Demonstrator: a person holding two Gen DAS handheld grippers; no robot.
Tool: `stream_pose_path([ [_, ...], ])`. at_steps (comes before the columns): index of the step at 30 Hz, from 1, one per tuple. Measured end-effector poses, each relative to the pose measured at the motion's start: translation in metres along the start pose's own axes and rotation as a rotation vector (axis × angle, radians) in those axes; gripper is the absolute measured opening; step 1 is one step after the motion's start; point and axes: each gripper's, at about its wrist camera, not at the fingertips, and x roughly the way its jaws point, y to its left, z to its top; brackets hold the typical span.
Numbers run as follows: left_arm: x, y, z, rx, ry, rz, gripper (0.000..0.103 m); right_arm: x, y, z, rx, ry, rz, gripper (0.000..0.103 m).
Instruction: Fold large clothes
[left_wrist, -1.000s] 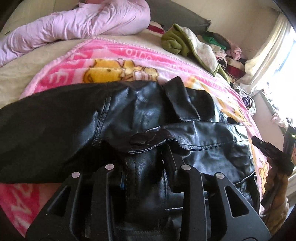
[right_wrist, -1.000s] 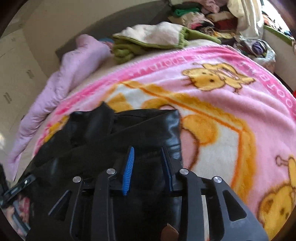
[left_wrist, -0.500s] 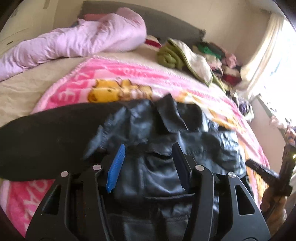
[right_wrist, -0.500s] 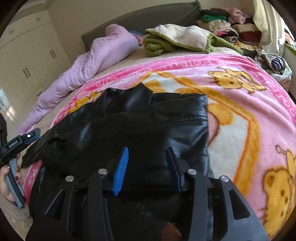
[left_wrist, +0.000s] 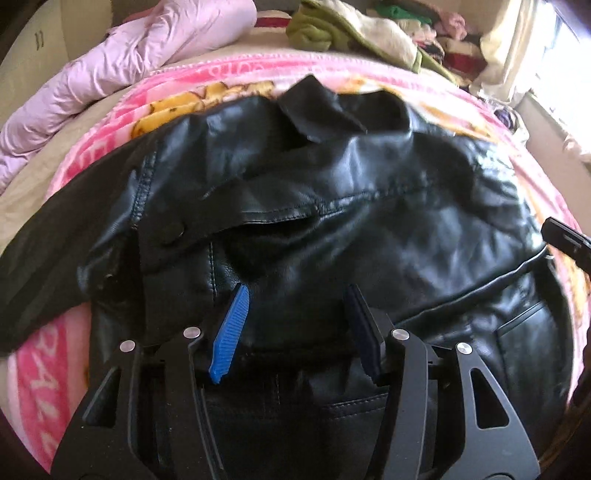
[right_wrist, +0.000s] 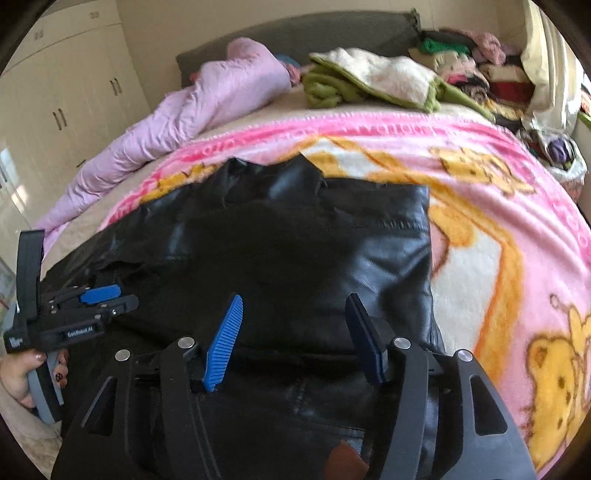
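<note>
A black leather jacket (left_wrist: 332, 206) lies spread on a pink cartoon blanket (left_wrist: 229, 74), collar away from me; it also shows in the right wrist view (right_wrist: 314, 240). My left gripper (left_wrist: 295, 295) is open and empty, hovering over the jacket's lower left part. My right gripper (right_wrist: 293, 301) is open and empty over the jacket's lower right part. The left gripper also shows at the left of the right wrist view (right_wrist: 99, 295), held by a hand. The right gripper's tip (left_wrist: 565, 240) shows at the right edge of the left wrist view.
A lilac quilt (right_wrist: 192, 110) lies along the bed's far left. A green and cream blanket (right_wrist: 369, 77) and piled clothes (right_wrist: 472, 66) sit at the head and far right. Wardrobe doors (right_wrist: 66, 96) stand at left. The pink blanket (right_wrist: 498, 221) lies bare to the right.
Both grippers let go of the jacket and opened wide, then drew back a little. The jacket's lower part now lies folded up over its body.
</note>
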Motion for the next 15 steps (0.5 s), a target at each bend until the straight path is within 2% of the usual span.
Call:
stream_pose_path([
  [3, 0.0, 0.006, 0.0, -0.024, 0.005, -0.024, 0.046, 0.014, -0.014, -0.004, 0.01, 0.047, -0.08, 0.058],
  [6, -0.002, 0.01, 0.0, -0.042, 0.005, -0.058, 0.046, 0.033, -0.035, -0.013, 0.085, 0.113, -0.045, 0.058],
  [10, -0.004, 0.014, 0.0, -0.075, -0.002, -0.096, 0.047, 0.037, -0.036, -0.013, 0.111, 0.112, -0.05, 0.058],
  [15, -0.02, 0.015, 0.002, -0.098, -0.043, -0.135, 0.056, 0.028, -0.026, -0.012, 0.088, 0.087, -0.065, 0.063],
])
